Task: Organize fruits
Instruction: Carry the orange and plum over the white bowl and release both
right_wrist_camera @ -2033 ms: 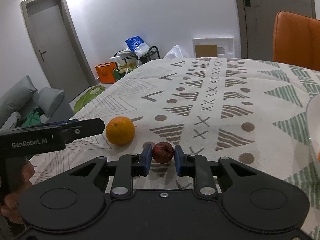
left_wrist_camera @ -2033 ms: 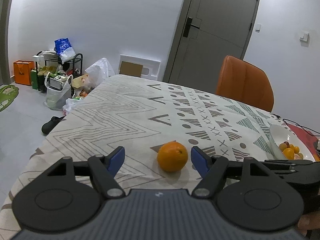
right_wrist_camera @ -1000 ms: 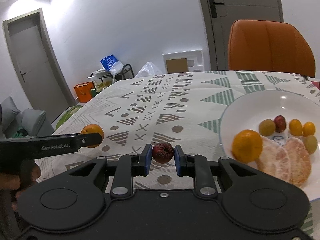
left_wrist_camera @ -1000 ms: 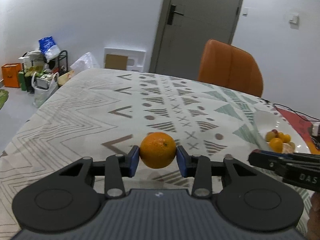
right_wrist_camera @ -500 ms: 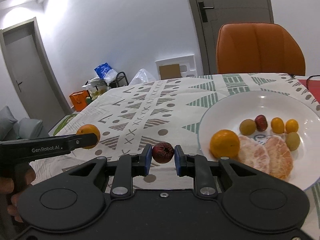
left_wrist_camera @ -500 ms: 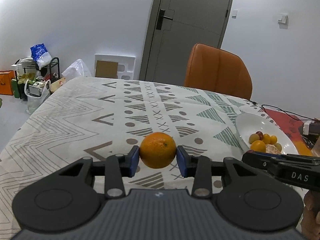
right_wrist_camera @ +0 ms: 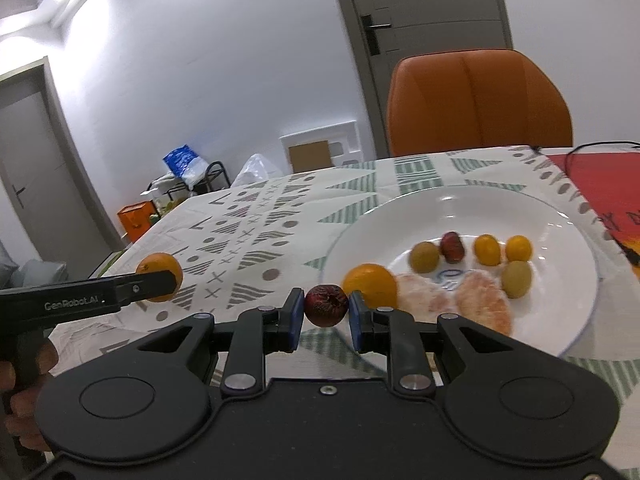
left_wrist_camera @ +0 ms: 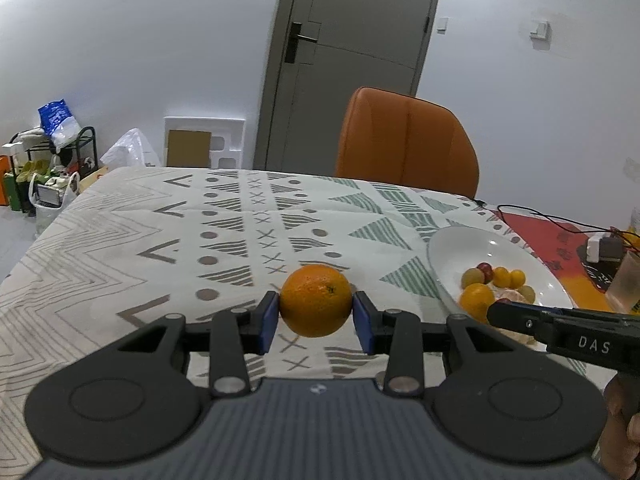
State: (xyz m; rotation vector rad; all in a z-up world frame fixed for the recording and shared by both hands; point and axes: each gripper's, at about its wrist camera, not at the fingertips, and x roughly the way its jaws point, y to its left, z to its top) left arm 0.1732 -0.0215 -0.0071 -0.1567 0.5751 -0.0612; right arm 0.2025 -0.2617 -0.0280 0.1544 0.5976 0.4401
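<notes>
Orange chair [left_wrist_camera: 406,144] stands behind the table; left gripper [left_wrist_camera: 316,312] clamps an orange [left_wrist_camera: 316,300], right gripper [right_wrist_camera: 326,312] a dark wrinkled fruit [right_wrist_camera: 326,305] before the plate [right_wrist_camera: 360,232].

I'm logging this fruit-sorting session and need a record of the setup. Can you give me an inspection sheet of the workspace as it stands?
Surface: table under a patterned cloth, with a red mat at its right end.
Job's things: orange held in the left tool; dark red wrinkled fruit held in the right tool; white plate holding a whole orange, peeled citrus pieces and several small yellow, green and red fruits.
Clutter: a small box-like item beyond the plate.
Grippers: both tools closed on their fruit, clear of the cloth.
Cables: black cable across the red mat.
Surroundings: orange chair, grey door, rack with bags.
</notes>
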